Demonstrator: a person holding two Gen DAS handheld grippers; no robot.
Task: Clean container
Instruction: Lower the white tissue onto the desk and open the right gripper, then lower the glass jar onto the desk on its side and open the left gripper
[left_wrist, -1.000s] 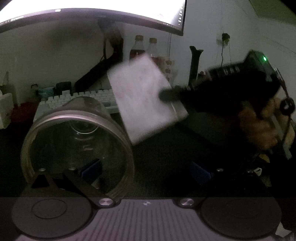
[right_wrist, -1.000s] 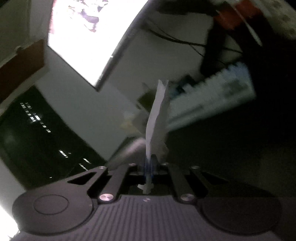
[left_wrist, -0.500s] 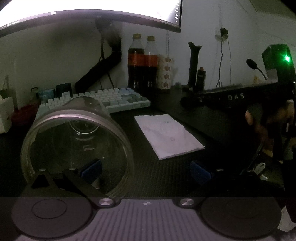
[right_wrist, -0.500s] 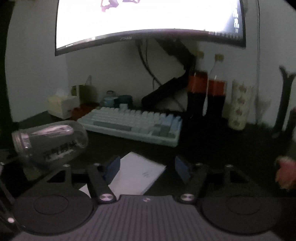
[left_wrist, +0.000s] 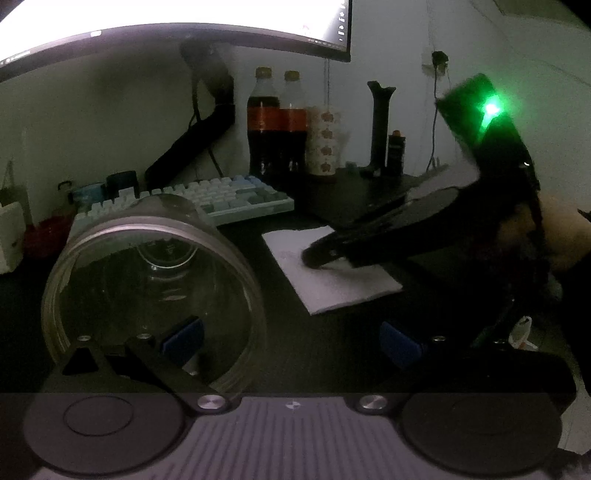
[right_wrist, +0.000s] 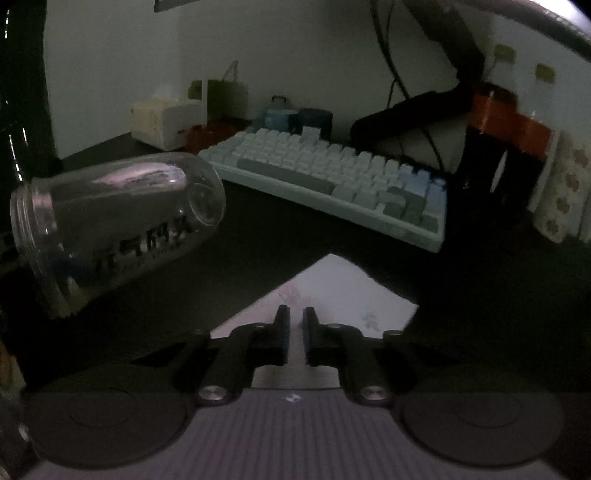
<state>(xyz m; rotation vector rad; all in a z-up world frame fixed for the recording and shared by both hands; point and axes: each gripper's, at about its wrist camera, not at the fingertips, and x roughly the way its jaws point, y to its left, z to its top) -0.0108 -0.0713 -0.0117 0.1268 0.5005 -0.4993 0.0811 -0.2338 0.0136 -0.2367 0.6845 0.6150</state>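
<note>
The left gripper (left_wrist: 291, 336) stands with its jaws wide apart; one blue pad (left_wrist: 183, 334) sits inside the mouth of the clear glass jar (left_wrist: 155, 291), the other pad (left_wrist: 400, 341) well outside it at 3 o'clock, so the jar's rim wall lies between them. I cannot tell whether the inner pad presses the glass. In the right wrist view the jar (right_wrist: 110, 229) is tipped on its side above the dark desk (right_wrist: 277, 258), mouth toward 9 o'clock, at 10 o'clock from the right gripper (right_wrist: 295, 326).

The right gripper has its fingers nearly closed, only a thin gap between the pads. It points down at a white folded paper towel (right_wrist: 332, 291) lying flat on the desk, fingertips over its near part; whether they pinch it cannot be told. From the left wrist view the towel (left_wrist: 332, 273) lies at 3 o'clock from the jar, the keyboard (left_wrist: 221, 195) at 12 o'clock
</note>
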